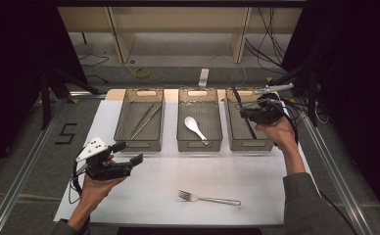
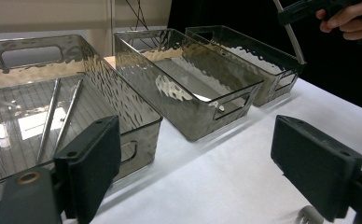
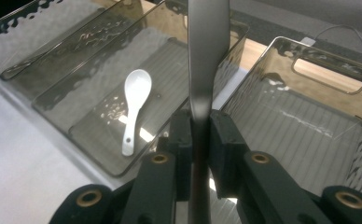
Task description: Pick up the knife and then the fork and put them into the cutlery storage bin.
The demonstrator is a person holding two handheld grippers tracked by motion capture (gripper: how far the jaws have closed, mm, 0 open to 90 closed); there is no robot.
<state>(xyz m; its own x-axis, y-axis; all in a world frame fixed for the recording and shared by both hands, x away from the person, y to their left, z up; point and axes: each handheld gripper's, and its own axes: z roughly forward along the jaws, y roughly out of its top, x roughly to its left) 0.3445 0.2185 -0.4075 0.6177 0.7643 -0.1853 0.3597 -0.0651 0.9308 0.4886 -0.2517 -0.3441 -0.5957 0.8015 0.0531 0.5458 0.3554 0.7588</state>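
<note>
Right gripper [image 3: 200, 135] jaws pinch a knife [image 3: 207, 56], tip cut off; left gripper [image 2: 193, 172] jaws spread

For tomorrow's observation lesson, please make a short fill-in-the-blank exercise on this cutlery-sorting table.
1. The white spoon lies in the ____ bin.
2. The fork lies on the white ____, outside the bins.
3. The right claw is ____ on a knife.
4. The left claw holds ____.

Missing words: middle; mat; shut; nothing
</note>
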